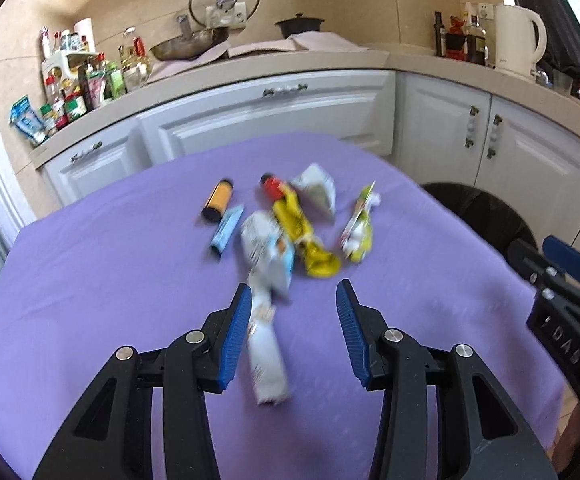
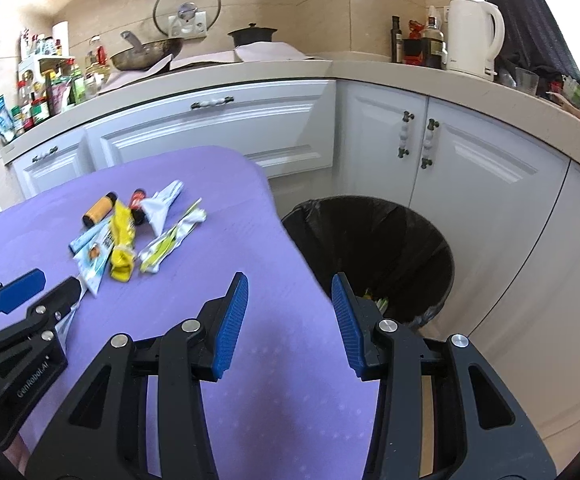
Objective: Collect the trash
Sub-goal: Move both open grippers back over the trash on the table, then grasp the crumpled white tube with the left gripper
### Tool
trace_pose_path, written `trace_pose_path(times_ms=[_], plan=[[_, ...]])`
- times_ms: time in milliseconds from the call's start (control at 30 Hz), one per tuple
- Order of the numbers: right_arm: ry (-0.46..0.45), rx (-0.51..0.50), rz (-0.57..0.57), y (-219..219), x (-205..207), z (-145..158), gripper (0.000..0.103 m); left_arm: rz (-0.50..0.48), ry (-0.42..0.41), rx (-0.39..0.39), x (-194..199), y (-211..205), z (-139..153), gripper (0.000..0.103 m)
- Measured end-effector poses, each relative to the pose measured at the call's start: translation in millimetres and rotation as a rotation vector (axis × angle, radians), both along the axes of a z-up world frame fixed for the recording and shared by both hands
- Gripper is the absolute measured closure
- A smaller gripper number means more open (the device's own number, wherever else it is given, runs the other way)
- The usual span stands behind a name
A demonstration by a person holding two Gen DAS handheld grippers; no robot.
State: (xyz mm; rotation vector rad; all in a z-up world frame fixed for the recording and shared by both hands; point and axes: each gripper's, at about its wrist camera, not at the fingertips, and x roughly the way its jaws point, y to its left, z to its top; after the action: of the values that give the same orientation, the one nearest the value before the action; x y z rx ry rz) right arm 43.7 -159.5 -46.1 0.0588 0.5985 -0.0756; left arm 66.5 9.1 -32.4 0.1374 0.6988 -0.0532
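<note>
- Progress, as I judge it: the job is barely begun. A little green-and-white litter (image 2: 378, 302) already lies at the bottom of the bin, but the pile of trash (image 1: 285, 224) sits uncollected on the table (image 1: 89, 280), ahead of both tools.
- Left tool (image 1: 292, 332): spread, pinching nothing. A long white wrapper (image 1: 265, 352), crinkly and flattened, lies between its ribbed blue pads, close to the left one; contact is blurred, so I cannot tell.
- Just beyond its tips, left to right: an orange cylinder with black ends (image 1: 217, 200), a flat pale-blue packet (image 1: 227, 230), a twisted yellow wrapper (image 1: 302, 236), a crumpled white-grey pouch (image 1: 318, 192) and a green-white foil wrapper (image 1: 360, 226).
- Right tool (image 2: 290, 320): spread and empty, over the table's soft purple cloth.
- Right of it: the round bin (image 2: 430, 232), lined with a glossy black bag.
</note>
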Motion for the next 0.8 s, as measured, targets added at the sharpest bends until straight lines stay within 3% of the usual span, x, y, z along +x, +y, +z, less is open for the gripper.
trace_pose_path(times_ms=[233, 400, 467, 567, 800], plan=[[0.023, 0.002, 0.015, 7.5, -4.0, -10.3, 0.060, 0.029, 0.060, -0.002, -0.1, 13.5, -21.4, 0.056], [0.035, -0.001, 0.027, 11.4, 0.1, -13.1, 0.060, 0.035, 0.096, -0.050, 7.5, 21.9, -23.4, 0.055], [0.038, -0.001, 0.030, 12.0, 1.6, -13.9, 0.060, 0.027, 0.106, -0.064, 9.7, 23.7, -24.7, 0.075], [0.045, -0.003, 0.037, 14.8, 4.8, -15.4, 0.060, 0.015, 0.123, -0.079, 10.0, 25.8, -27.7, 0.086], [0.053, -0.013, 0.063, 26.9, 11.5, -15.0, 0.060, 0.008, 0.111, -0.085, 1.7, 36.9, -24.5, 0.086]])
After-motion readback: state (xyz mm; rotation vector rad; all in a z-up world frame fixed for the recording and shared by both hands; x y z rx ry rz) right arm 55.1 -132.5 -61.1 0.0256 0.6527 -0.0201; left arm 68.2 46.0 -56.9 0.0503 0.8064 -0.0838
